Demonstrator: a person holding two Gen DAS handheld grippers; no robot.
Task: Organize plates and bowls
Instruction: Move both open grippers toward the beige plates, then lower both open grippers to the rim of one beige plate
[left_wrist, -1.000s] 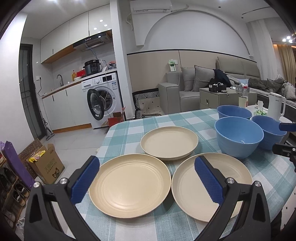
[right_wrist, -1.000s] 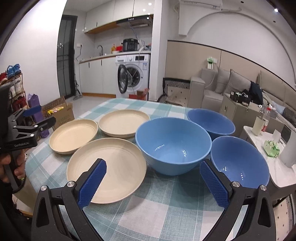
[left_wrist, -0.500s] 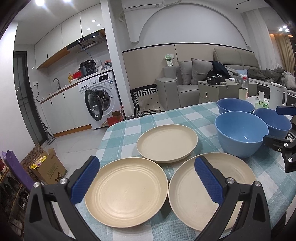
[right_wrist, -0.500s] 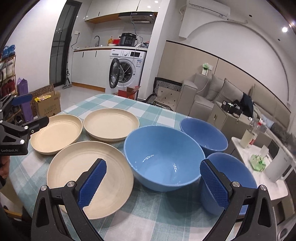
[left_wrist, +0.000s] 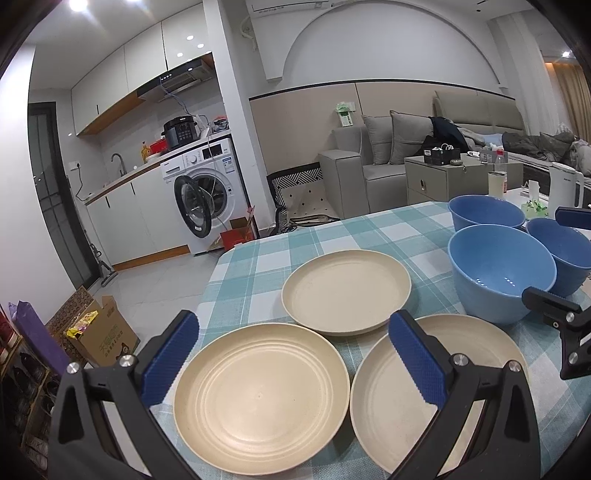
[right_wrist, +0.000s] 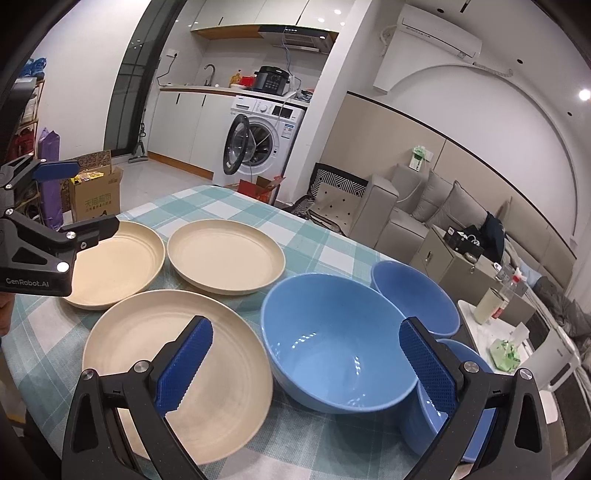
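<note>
Hovering with jaws spread wide, left gripper (left_wrist: 291, 360) over near-left plate (left_wrist: 261, 397) by table edge (left_wrist: 208, 282), right gripper (right_wrist: 304, 363) over large bowl (right_wrist: 338, 338).

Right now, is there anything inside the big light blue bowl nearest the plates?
The big light blue bowl holds nothing; only light glints show on its bare inner wall. The right gripper, jaws open, hangs before it and hides part of its near rim.
</note>
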